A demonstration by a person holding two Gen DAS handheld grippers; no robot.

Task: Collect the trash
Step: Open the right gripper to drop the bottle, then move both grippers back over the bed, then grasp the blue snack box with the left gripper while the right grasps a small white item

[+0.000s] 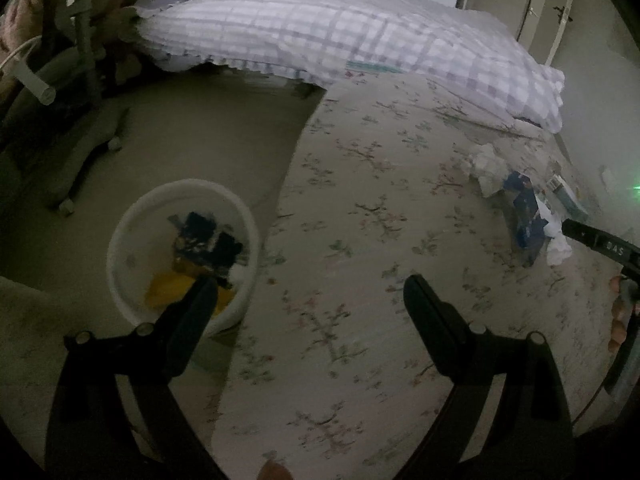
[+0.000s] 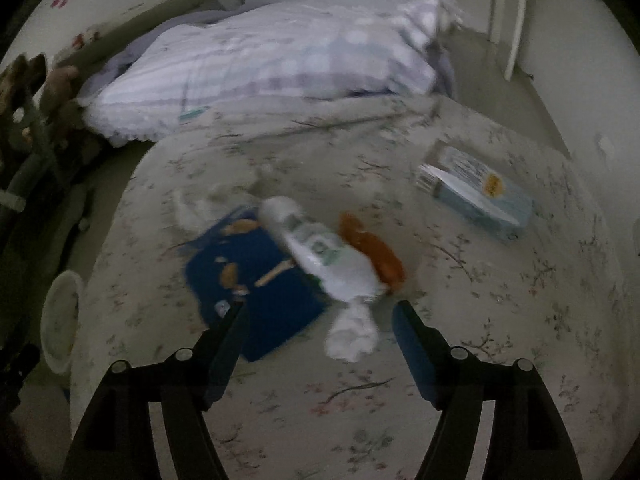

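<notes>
Nearest my right camera, the right tongs stand spread over the floral bedsheet, pinching nothing, their black fingers apart on either side of a crumpled white tissue wad. Just beyond it lies a white plastic wrapper with green print, slanting across a flat dark blue snack packet and touching an orange wrapper on its far side. More crumpled white paper sits behind the blue packet. Well apart to the right, a pale blue cardboard box with an open flap rests on the sheet. At the left edge, off the bed, I see part of the white round plastic bin.

My left tongs are also spread wide and empty, hovering over the bed's edge. Below the left finger the white bin stands on the grey floor just beside the bed, with a yellow wrapper and dark blue packaging already inside. From this view the remaining trash sits near the bed's right side, where the other tool's black tip reaches toward it, held by a hand at the frame edge. A checked white-and-lilac duvet is bunched at the head of the bed.
</notes>
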